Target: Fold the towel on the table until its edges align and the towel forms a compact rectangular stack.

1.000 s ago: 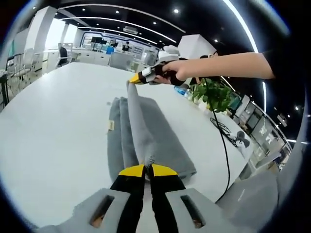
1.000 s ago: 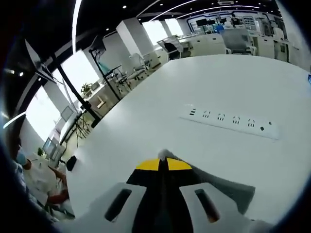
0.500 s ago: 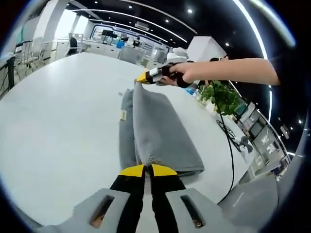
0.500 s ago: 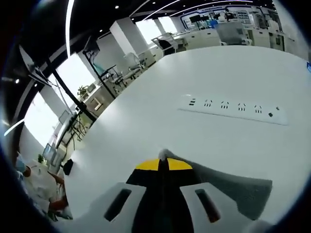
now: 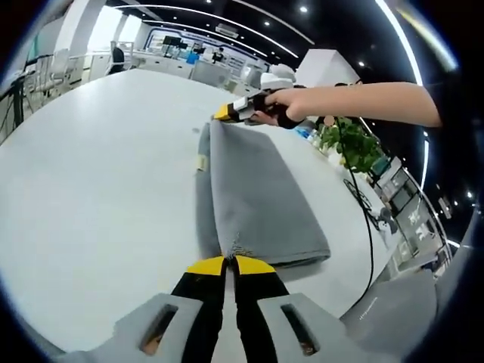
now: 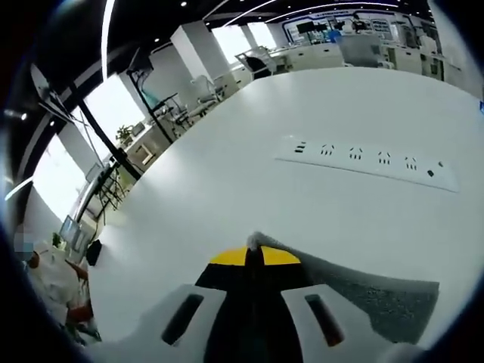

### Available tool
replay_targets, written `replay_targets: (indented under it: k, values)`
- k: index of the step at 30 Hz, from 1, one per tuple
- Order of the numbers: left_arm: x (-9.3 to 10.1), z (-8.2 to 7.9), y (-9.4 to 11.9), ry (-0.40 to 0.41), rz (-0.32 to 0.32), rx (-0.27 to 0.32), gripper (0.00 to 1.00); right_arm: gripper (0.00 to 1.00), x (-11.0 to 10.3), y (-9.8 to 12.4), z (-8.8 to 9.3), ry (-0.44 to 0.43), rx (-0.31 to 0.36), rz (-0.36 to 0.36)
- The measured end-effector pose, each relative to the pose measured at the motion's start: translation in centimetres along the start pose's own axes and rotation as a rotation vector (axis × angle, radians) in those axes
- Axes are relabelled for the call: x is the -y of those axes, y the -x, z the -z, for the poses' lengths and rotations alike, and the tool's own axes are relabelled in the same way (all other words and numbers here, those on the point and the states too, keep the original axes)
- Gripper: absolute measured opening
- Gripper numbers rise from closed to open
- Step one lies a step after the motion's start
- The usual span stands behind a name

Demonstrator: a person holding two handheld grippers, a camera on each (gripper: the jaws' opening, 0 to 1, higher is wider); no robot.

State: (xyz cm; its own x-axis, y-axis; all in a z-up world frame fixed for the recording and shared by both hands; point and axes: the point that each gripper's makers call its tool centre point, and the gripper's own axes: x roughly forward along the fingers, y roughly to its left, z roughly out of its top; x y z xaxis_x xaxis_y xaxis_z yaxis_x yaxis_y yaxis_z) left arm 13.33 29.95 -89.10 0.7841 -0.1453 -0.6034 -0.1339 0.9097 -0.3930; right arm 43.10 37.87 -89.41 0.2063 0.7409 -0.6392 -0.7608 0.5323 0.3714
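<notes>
Two corners of the grey terry towel [image 5: 253, 200] lying lengthwise on the white round surface [image 5: 91, 189] are pinched, near by the left gripper [image 5: 231, 265], far by the right gripper [image 5: 227, 113]; lay both evenly so edges meet.

A leafy green potted plant [image 5: 352, 145] stands at two o'clock, a thin black cable [image 5: 368, 227] trailing below it. A long white power strip [image 6: 367, 162] lies at one o'clock.
</notes>
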Motion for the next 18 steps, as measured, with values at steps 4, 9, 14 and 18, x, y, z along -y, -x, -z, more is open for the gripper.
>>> replay_targets:
  k: [4,9,14,18]
  values:
    - [-0.3,0.5,-0.3,-0.015,-0.007,-0.024,0.04,0.04,-0.1,-0.2,0.3,0.018,-0.019,-0.004]
    - [-0.3,0.6,-0.4,-0.049,-0.009,-0.043,0.04,0.04,0.1,0.0,0.6,0.038,-0.028,0.003]
    - [-0.4,0.9,-0.6,-0.068,-0.007,-0.054,0.04,0.05,0.0,0.4,0.3,0.047,-0.028,0.004]
    - [-0.5,0.9,-0.7,-0.072,-0.007,-0.064,0.04,0.07,-0.1,1.1,-0.1,0.064,-0.021,-0.005]
